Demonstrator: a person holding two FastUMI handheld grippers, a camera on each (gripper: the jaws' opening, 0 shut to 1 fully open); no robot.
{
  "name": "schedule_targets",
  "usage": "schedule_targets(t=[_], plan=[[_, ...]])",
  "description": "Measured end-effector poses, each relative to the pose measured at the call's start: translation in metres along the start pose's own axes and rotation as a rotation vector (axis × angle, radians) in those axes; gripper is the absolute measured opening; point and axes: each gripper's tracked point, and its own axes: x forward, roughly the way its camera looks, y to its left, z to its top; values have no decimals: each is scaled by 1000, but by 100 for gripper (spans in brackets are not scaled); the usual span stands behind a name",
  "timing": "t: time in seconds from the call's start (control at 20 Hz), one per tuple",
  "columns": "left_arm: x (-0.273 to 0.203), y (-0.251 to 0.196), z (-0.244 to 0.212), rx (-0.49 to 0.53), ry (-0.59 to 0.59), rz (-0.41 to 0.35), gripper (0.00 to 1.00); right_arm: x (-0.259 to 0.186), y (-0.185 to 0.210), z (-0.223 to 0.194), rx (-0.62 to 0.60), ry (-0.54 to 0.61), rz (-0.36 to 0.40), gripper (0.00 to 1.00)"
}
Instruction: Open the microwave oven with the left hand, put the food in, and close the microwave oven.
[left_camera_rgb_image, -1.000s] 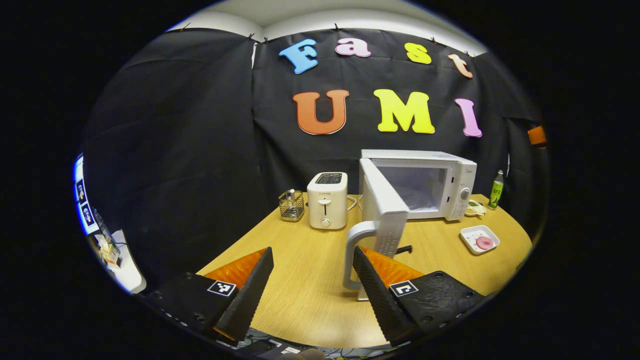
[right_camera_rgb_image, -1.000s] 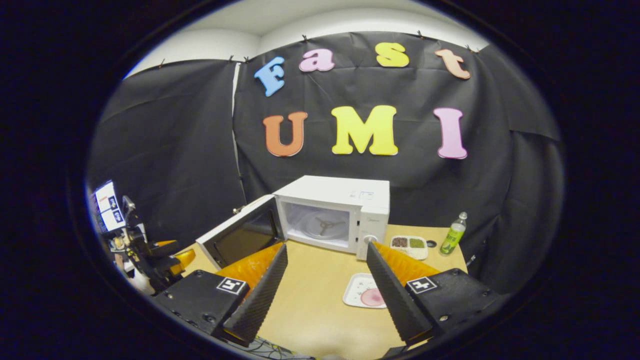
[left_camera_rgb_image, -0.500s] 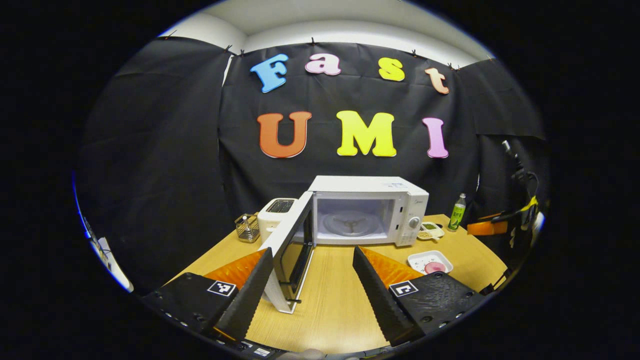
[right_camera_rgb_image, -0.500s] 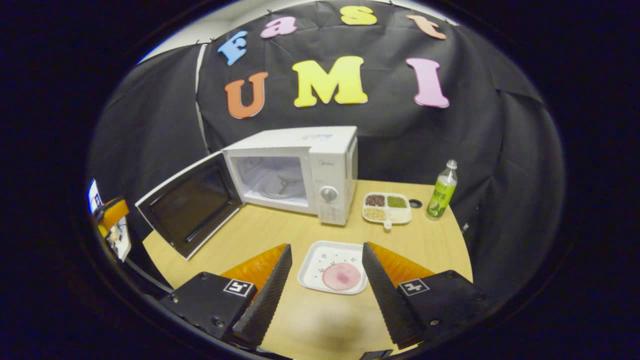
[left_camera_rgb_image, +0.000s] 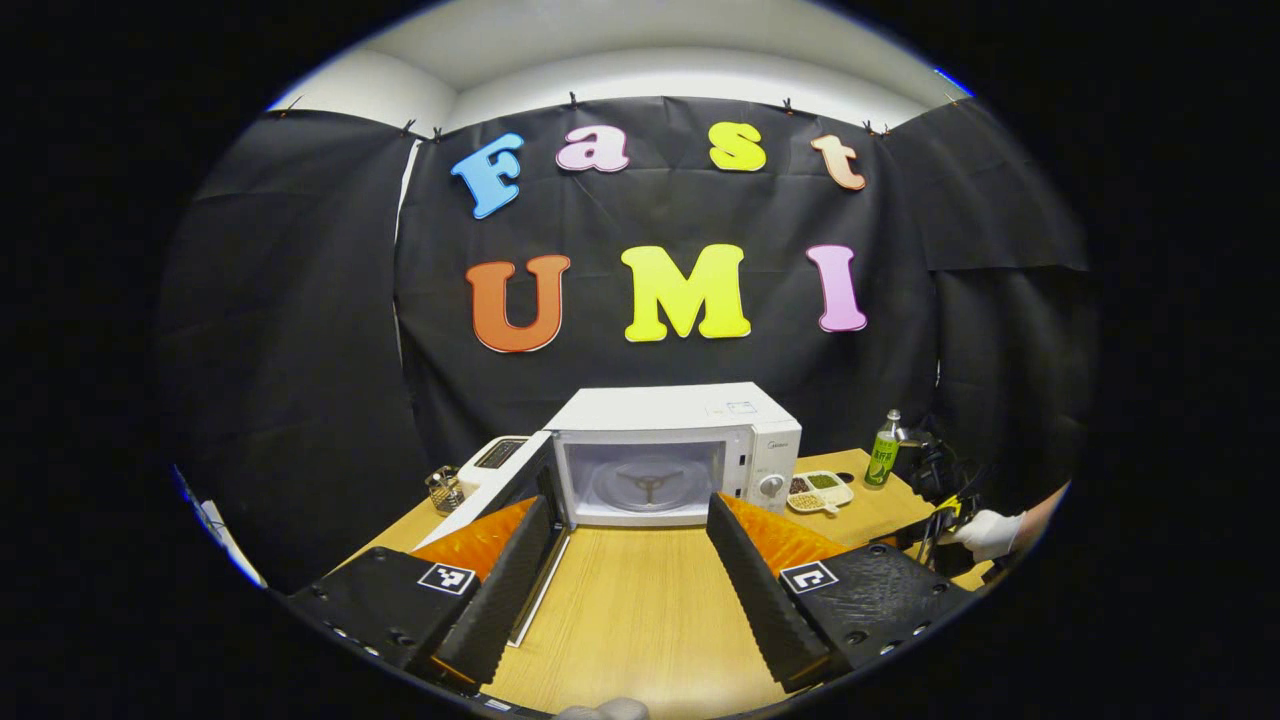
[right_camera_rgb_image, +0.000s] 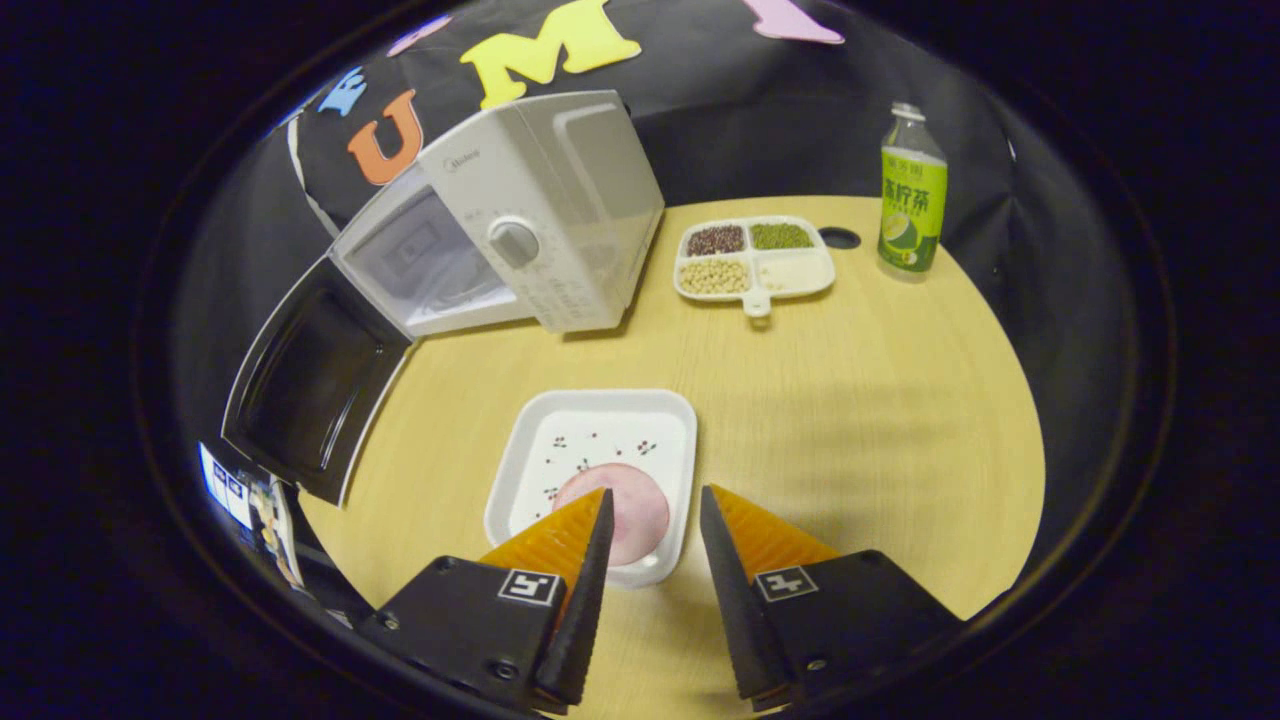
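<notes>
Setting: a staged recording booth dressed as a kitchen corner, not a real home. Evidence: black cloth wall (left_camera_rgb_image: 300, 330) pinned up around a round wooden table (right_camera_rgb_image: 850, 400), with plain white ceiling (left_camera_rgb_image: 650, 50) above the cloth. Kitchen props on the table: white microwave oven (left_camera_rgb_image: 690, 440), door open, at 12 o'clock in the left gripper view; toaster (left_camera_rgb_image: 490, 458) and wire basket (left_camera_rgb_image: 443, 490) at 10 o'clock; divided dish of beans (right_camera_rgb_image: 755, 258); green-labelled bottle (right_camera_rgb_image: 912, 200).
</notes>
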Motion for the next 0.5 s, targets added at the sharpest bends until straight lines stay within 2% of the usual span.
schedule_targets(t=[0.15,0.25,0.4,0.45,0.5], plan=[[2,-15,3,7,18,24,95,19,-2,-2,25,69,41,39],[1,-20,6,8,23,43,96,26,-2,-8,52,126,69,25],[-4,-27,9,9,28,72,96,31,-8,-10,103,158,84,13],[-6,-29,9,11,33,81,96,30,-7,-8,127,170,92,0],[-9,-28,8,14,35,93,96,28,-6,-9,162,178,107,7]])
